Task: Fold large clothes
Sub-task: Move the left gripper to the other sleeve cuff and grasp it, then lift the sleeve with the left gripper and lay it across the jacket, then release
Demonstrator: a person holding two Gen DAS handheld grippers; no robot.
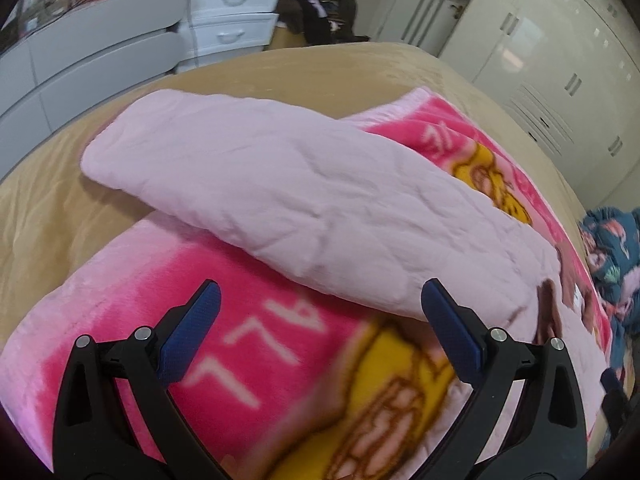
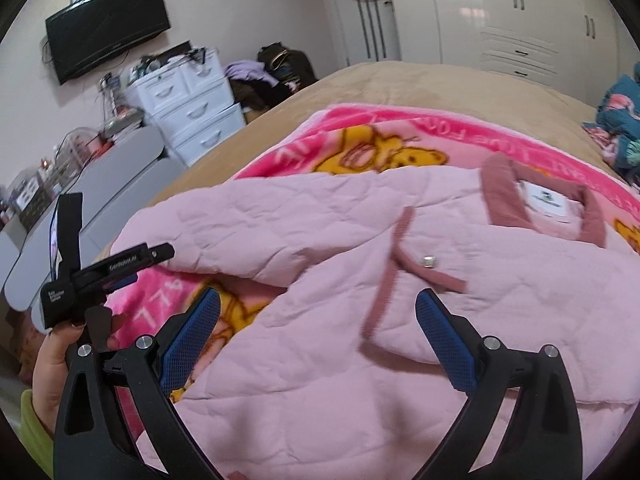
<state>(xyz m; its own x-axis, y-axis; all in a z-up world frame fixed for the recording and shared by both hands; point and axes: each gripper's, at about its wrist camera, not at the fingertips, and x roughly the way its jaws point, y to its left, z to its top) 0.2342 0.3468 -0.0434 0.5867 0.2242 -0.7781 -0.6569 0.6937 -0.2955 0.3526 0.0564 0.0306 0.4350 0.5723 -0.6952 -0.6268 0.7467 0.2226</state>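
- Left gripper: jaws wide, holding nothing, above the pink blanket beside the sleeve.
- Pink quilted jacket lies on that blanket on the bed; soft, light, floppy, likely best pinched at hem or cuff.
- Right gripper: jaws wide, empty, over the jacket body.

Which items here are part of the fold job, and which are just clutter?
Job:
- pink quilted jacket, sleeve folded across
- left gripper and right gripper, both open, holding nothing

Lying about:
- pink cartoon blanket under the jacket
- tan bedspread
- blue floral cloth
- white drawers
- wall TV
- wardrobe
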